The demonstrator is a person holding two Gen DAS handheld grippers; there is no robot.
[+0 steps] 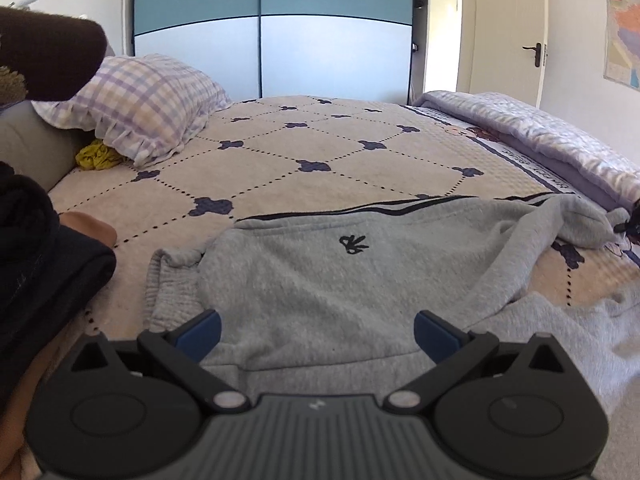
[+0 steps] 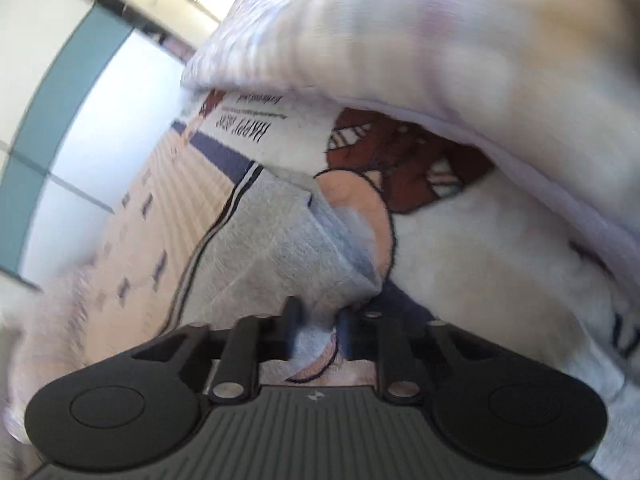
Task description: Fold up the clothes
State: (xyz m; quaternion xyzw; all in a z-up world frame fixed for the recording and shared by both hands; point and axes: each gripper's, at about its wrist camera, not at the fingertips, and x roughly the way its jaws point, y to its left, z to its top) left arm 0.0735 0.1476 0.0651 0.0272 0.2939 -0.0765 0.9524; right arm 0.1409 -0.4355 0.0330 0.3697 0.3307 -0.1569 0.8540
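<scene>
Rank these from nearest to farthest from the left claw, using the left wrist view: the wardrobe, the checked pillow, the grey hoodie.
1. Grey hoodie: directly beneath and ahead of the open left claw.
2. Checked pillow: farther up the bed, to the left.
3. Wardrobe: behind the bed, against the far wall.

"HAPPY" on the bedspread (image 2: 256,128), upside down; smaller lines beside it too blurred to read.

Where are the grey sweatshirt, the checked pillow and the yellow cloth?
Grey fleece sweatshirt (image 1: 320,280): left wrist view, on its chest below the small black logo.
Purple checked pillow (image 1: 148,96): left wrist view, on its middle.
Crumpled yellow cloth (image 1: 98,158): left wrist view, on its bunched middle.
</scene>
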